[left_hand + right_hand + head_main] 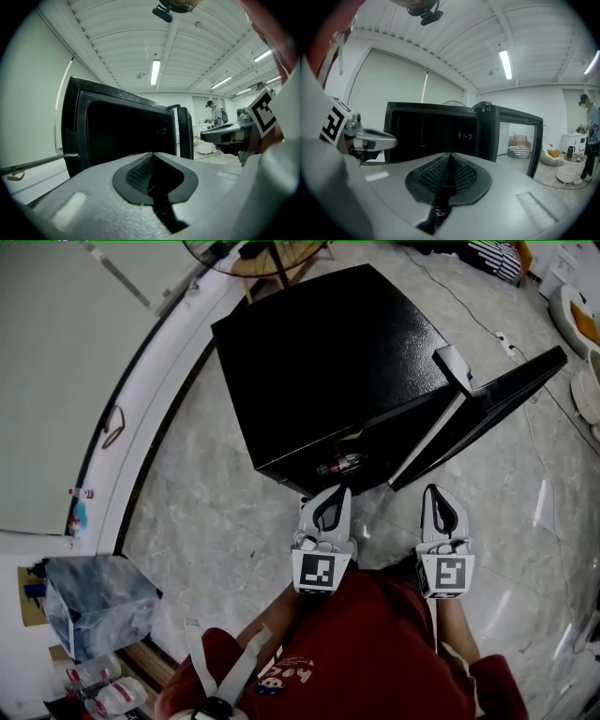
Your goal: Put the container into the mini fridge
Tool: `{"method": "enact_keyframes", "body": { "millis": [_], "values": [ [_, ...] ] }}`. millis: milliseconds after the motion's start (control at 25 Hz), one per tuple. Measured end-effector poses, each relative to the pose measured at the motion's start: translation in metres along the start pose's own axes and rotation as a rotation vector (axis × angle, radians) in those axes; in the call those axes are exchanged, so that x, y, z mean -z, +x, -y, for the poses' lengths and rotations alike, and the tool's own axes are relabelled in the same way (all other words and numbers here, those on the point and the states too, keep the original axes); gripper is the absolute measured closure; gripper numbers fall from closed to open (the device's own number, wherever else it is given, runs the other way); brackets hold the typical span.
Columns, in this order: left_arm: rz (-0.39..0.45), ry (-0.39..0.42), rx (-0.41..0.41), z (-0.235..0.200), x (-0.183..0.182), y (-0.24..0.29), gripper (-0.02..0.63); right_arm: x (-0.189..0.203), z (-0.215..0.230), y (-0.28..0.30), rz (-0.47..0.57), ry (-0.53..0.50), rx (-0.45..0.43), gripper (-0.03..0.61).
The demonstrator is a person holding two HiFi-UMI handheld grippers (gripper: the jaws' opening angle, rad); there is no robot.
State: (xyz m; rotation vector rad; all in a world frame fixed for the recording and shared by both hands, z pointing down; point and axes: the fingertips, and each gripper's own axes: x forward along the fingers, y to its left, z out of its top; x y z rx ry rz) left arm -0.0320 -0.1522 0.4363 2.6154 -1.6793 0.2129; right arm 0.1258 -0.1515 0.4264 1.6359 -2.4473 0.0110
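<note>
The black mini fridge (pixel 328 352) stands on the marble floor with its door (pixel 487 413) swung open to the right. Just inside the dark opening lies a small container (pixel 339 465) with a red part, only partly visible. My left gripper (pixel 330 505) hovers right in front of that opening, jaws shut and empty. My right gripper (pixel 439 507) is beside it, near the door's lower edge, also shut with nothing between its pads. In the left gripper view the fridge (pixel 122 136) fills the middle beyond the left gripper (pixel 150 173). The right gripper view shows the fridge (pixel 436 136) beyond the right gripper (pixel 449 176).
A curved white wall base (pixel 141 437) runs along the left. A grey box (pixel 98 601) sits at the bottom left. A fan base (pixel 262 254) stands behind the fridge. A cable and power strip (pixel 506 343) lie on the floor at the right. A person (pixel 588 131) stands far off.
</note>
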Motion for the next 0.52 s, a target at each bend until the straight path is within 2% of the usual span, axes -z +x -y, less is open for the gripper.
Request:
{"method": "enact_keyframes", "body": {
  "millis": [280,520],
  "values": [
    [0.053,0.002,0.034,0.0056,-0.0094,-0.0028,0.607,-0.0041,0.0010,-0.0001,0.025,0.016,0.007,0.578],
    [0.046,-0.014,0.041,0.0088,-0.0080,-0.0006,0.606,-0.0068,0.0041,0.0009,0.029,0.022,0.006,0.577]
  ]
}}
